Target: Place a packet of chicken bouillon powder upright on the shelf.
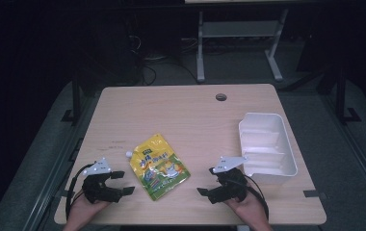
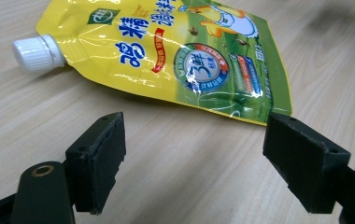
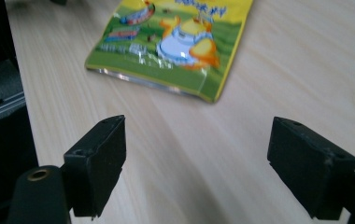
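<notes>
A yellow and green spouted pouch (image 1: 159, 167) lies flat near the table's front middle, its white screw cap (image 1: 129, 154) pointing to the back left. My left gripper (image 1: 124, 182) rests open just to its left, with nothing between the jaws. On the pouch's other side my right gripper (image 1: 207, 181) is open and empty too. In the left gripper view the pouch (image 2: 189, 60) and its cap (image 2: 38, 52) lie just beyond the spread jaws of the left gripper (image 2: 194, 140). The right gripper view has the pouch's bottom edge (image 3: 166, 60) ahead of the right gripper (image 3: 196, 140).
A white divided plastic tray (image 1: 262, 115) stands empty at the right side of the wooden table (image 1: 181, 110). A cable hole (image 1: 221, 97) sits near the back edge. Beyond the table are a metal desk frame (image 1: 239, 29) and cables on the dark floor.
</notes>
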`<state>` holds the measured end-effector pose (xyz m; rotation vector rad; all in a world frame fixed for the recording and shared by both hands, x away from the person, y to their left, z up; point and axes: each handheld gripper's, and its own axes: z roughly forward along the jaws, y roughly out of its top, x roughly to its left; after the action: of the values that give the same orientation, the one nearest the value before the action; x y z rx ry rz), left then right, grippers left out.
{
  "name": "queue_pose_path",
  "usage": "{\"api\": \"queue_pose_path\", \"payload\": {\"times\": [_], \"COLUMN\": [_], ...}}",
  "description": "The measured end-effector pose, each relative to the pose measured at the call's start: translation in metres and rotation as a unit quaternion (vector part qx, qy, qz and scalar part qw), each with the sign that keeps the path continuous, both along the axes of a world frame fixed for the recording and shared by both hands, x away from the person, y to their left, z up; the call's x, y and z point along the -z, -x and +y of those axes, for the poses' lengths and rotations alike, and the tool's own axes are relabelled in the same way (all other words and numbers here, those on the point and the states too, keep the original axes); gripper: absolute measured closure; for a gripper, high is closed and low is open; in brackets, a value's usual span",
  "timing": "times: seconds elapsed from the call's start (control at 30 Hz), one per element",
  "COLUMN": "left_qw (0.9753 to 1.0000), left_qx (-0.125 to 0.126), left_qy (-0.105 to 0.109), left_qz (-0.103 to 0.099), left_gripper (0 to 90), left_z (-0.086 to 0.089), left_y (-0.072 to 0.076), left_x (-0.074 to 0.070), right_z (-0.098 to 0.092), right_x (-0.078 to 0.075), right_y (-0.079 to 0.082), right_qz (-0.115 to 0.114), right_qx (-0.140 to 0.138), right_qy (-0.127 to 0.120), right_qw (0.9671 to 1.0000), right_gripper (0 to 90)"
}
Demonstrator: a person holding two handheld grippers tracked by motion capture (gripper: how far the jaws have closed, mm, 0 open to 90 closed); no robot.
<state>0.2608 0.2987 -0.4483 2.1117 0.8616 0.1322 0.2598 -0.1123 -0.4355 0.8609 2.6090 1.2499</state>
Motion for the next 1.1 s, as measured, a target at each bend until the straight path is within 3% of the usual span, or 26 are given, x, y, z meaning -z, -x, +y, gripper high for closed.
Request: {"api": "queue_pose_path", "payload": {"times": [0.23,0.57,0.77,0.8,0.97,1.1], "left_qw": [1.0,0.9998,0.9994,0.9993,0.9982,0.9975], "left_qx": [-0.004,-0.019,-0.034,-0.037,-0.053,-0.064], "left_qy": [0.002,0.004,-0.001,0.003,0.016,0.004], "left_qz": [-0.001,0.005,0.003,0.004,0.022,0.031], "left_gripper": [20.7,20.9,21.3,21.7,22.8,25.0], "left_z": [-0.002,0.001,0.003,0.003,0.001,-0.004], "left_y": [-0.002,-0.008,-0.014,-0.015,-0.025,-0.032], "left_x": [-0.001,-0.002,-0.004,-0.004,-0.004,-0.003], "right_z": [0.017,0.044,0.06,0.066,0.078,0.084], "right_x": [-0.008,-0.012,-0.01,-0.008,-0.002,0.007], "right_y": [-0.014,-0.035,-0.043,-0.045,-0.049,-0.054], "right_qz": [-0.016,-0.018,-0.02,-0.014,-0.005,0.0], "right_qx": [-0.009,-0.025,-0.037,-0.045,-0.059,-0.054], "right_qy": [0.0,0.009,0.025,0.025,0.038,0.058], "right_qw": [0.9998,0.9995,0.9988,0.9986,0.9975,0.9968], "right_gripper": [19.0,21.7,29.0,33.6,41.4,49.3]}}
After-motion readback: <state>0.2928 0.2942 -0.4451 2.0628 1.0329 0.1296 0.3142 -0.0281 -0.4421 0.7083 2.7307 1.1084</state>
